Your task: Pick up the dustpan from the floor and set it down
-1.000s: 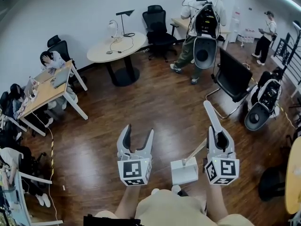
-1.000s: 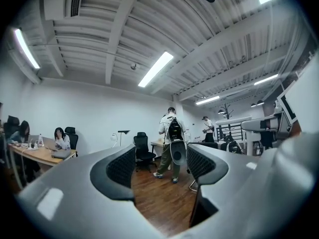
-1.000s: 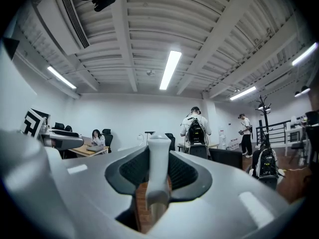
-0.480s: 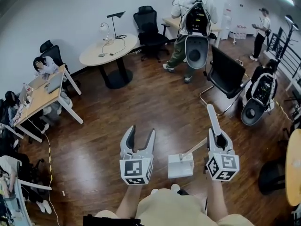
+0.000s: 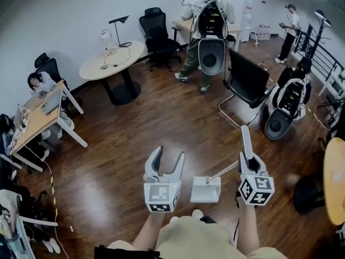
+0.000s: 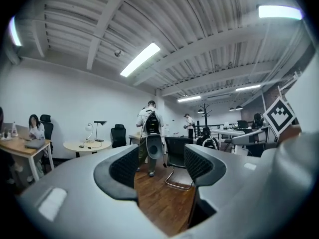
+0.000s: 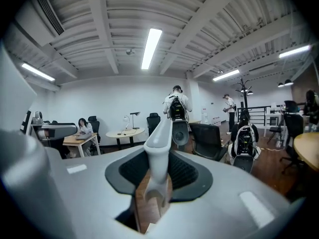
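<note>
Open floor: a wide stretch of dark wooden floor (image 5: 161,117) is seen ahead of the left gripper (image 5: 168,155) and the right gripper (image 5: 247,156), reaching to the round desk (image 5: 110,63) and the black visitor chair (image 5: 245,82).
Left edge: a rectangular desk (image 5: 35,125) with seated people is set along the wall, well apart from both grippers.
Right edge: a white-and-black device (image 5: 285,104) is stood on the floor beyond the visitor chair; the rim of a yellow desk (image 5: 335,182) is cut off by the frame near the right gripper.
Far side: a person with a backpack (image 5: 207,20) is seen beside an office chair (image 5: 157,28).
Markings: black-and-white square markers are carried on each gripper's cube.
Dustpan (image 5: 206,189): a white box-shaped pan is joined by a thin rod to a broad white handle (image 7: 160,133). The pan is seen between the two grippers, just ahead of the person's feet; contact with the floor cannot be told.
Right gripper state: closed on the handle, which sticks out past the jaws.
Left gripper state: the jaws are held apart, with only floor seen between them.
</note>
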Available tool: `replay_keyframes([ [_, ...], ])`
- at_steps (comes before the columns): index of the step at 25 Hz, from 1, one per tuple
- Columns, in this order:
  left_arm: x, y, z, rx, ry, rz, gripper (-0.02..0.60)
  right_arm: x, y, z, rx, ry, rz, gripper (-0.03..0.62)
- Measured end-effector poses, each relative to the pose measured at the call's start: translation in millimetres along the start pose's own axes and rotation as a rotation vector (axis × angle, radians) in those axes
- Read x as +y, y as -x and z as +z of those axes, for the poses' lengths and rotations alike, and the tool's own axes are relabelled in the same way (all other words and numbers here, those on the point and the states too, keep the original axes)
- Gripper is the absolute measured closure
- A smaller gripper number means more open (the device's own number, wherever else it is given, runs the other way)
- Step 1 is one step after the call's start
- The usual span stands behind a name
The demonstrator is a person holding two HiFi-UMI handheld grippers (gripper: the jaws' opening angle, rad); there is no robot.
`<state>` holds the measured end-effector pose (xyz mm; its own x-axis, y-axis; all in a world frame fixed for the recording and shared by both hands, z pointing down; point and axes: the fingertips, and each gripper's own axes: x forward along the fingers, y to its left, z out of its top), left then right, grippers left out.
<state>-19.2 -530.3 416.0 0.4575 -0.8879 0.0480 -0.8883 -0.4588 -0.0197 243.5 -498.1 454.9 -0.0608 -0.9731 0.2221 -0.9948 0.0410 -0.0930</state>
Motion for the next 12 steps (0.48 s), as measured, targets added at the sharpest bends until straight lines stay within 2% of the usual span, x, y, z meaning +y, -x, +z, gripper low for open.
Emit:
replay_keyframes([
  [3, -24, -11, -12, 0.035, -0.003, -0.081, 0.302, -11, 6, -22, 0.059, -0.002, -0.015, 0.474],
  [8, -90, -29, -50, 0.153, 0.009, -0.295, 0.294, -36, 25, -67, 0.165, 0.022, -0.015, 0.474],
  [12, -132, -38, -74, 0.208, -0.012, -0.388, 0.291, -61, 41, -107, 0.238, 0.054, 0.000, 0.476],
])
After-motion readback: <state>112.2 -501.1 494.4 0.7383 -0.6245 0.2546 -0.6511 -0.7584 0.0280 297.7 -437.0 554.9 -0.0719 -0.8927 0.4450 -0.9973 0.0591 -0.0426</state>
